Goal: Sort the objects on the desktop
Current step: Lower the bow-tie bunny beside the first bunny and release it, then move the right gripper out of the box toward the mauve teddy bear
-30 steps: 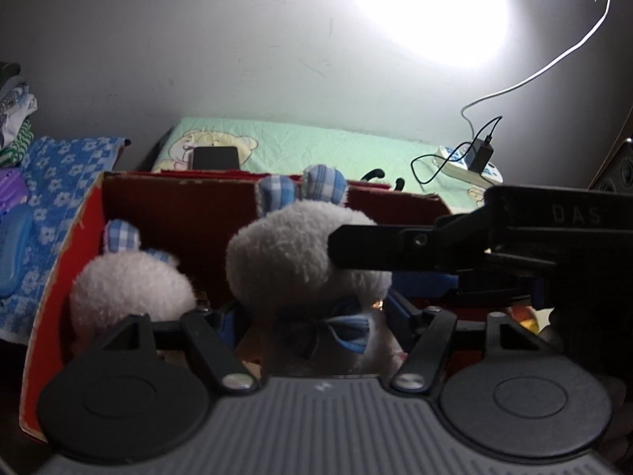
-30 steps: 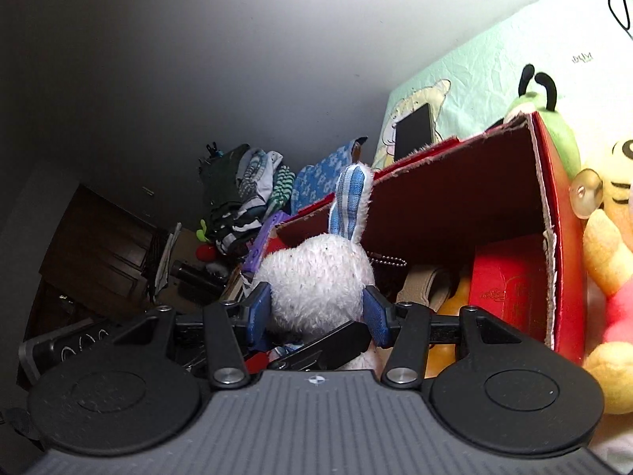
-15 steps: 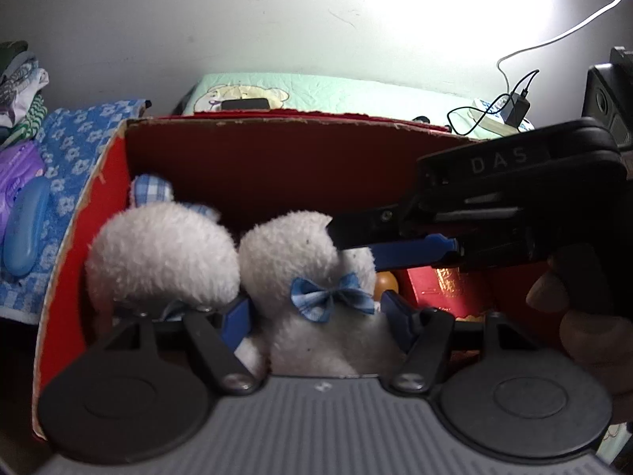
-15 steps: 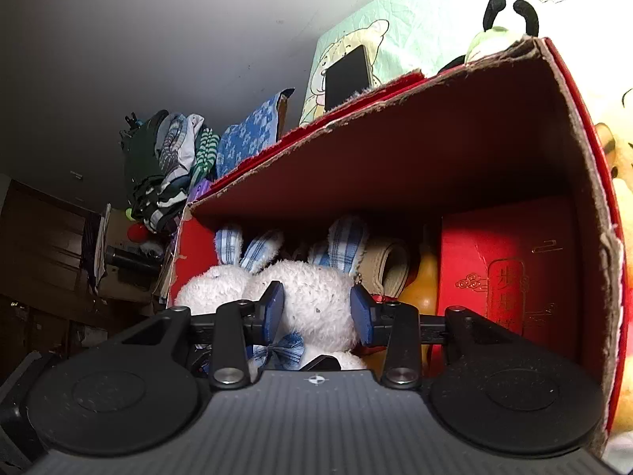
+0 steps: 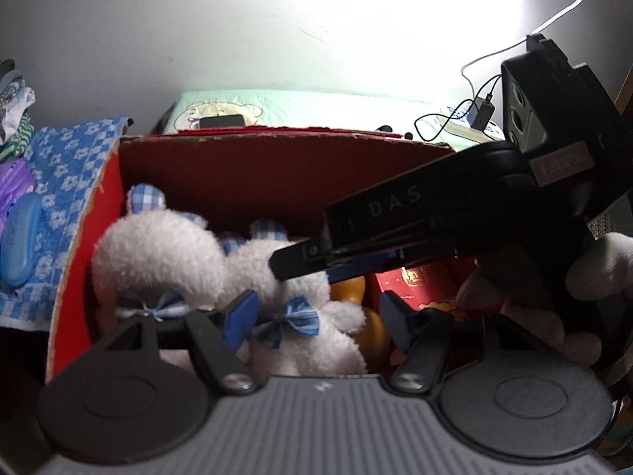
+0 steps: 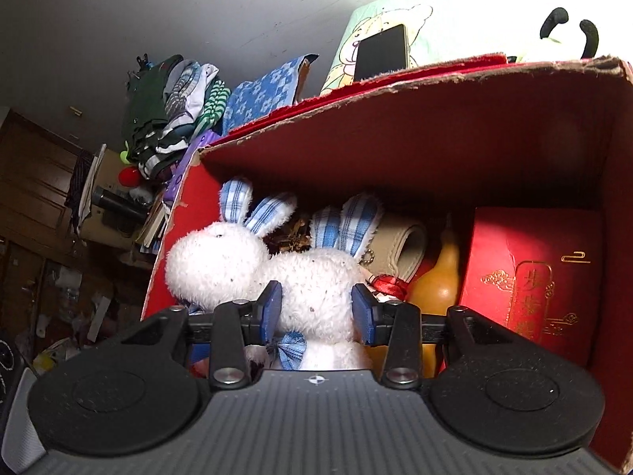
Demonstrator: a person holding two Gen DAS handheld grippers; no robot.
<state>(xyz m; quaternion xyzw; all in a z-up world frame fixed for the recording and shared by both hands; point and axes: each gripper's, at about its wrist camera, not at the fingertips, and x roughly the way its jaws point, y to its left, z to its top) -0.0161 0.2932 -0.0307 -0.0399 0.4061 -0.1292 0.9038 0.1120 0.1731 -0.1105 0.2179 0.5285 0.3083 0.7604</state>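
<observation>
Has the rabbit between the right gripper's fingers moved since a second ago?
Yes. The white rabbit has gone down into the red box; earlier its ear stood above the box's rim, now it lies inside beside the other rabbit.

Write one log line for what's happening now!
right tongs: opening around bunny | left tongs: open | place: red box

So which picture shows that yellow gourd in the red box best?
The right wrist view: the yellow gourd stands in plain sight between the beige roll and the red gift box. In the left wrist view, only part of the gourd peeks from behind the plush rabbit.
</observation>
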